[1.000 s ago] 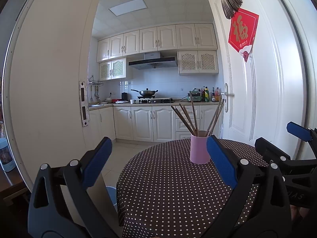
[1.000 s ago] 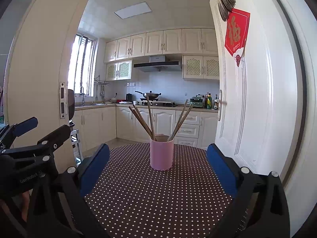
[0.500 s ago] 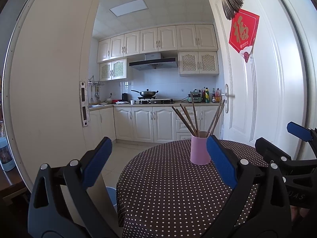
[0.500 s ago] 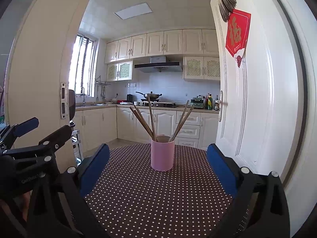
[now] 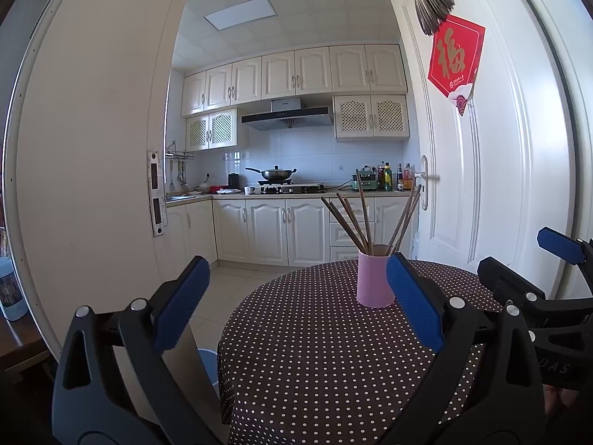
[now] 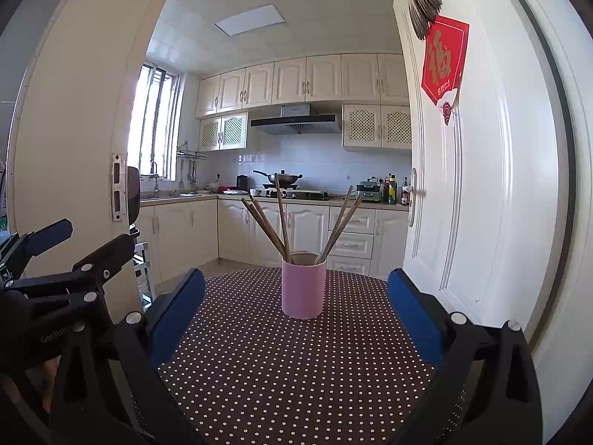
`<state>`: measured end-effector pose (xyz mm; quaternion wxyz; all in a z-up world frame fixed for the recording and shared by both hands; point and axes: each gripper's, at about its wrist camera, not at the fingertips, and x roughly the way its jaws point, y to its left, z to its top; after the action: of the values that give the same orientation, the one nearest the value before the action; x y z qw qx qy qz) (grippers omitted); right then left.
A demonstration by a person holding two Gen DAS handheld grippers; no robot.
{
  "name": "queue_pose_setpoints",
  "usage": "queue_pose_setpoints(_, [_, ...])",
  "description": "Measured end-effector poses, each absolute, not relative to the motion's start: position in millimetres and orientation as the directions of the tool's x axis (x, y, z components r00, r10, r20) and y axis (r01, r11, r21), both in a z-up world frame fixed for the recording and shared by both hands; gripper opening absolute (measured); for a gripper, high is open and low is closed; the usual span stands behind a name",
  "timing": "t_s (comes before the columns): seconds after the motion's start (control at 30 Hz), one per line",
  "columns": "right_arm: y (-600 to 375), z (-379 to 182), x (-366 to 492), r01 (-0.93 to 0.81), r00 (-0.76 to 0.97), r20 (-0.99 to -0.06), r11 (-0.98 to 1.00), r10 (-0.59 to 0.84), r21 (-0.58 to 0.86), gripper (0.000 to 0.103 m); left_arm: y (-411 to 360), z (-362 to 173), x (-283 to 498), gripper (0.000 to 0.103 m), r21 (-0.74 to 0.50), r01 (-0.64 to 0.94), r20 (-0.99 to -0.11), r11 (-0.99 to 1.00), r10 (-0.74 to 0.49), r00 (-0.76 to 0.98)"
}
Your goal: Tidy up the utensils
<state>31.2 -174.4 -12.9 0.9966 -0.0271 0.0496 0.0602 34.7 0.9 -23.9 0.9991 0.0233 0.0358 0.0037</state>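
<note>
My left gripper (image 5: 296, 289) is spread wide, its blue-padded fingers (image 5: 181, 304) well apart with nothing between them. It hovers above the near left edge of the round surface covered in a dark brown cloth with white polka dots (image 5: 315, 363). My right gripper (image 6: 296, 293) is likewise fully spread and holds nothing; its blue pads (image 6: 415, 315) frame the cup on either side from a distance, touching nothing.

The pink cylindrical cup (image 6: 303, 289) stands upright on the far half of the surface, roughly centred in the right wrist view. In the left wrist view the same cup (image 5: 372, 282) sits right of centre, partly overlapped by my left gripper's right finger. Several long brown wooden chopsticks (image 6: 281, 222) stand in it, fanned out: some lean left, one is near vertical, a few lean right.

Each gripper shows at the edge of the other's view, side by side, apart.

Behind: cream kitchen cabinets (image 6: 307, 79), a wok on the stove (image 6: 283, 177), an open white door with a red paper decoration (image 6: 443, 61).
</note>
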Motion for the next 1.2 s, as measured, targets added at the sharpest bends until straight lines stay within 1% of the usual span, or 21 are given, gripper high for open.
queue_pose_setpoints(1.2, [-173.0, -16.8, 28.1, -0.108, 0.989, -0.111, 0.993, 0.103, -0.048, 0.095, 2.2, -29.4, 37.5, 0.094, 0.049, -0.001, -0.086, 0.999, 0.005, 0.996])
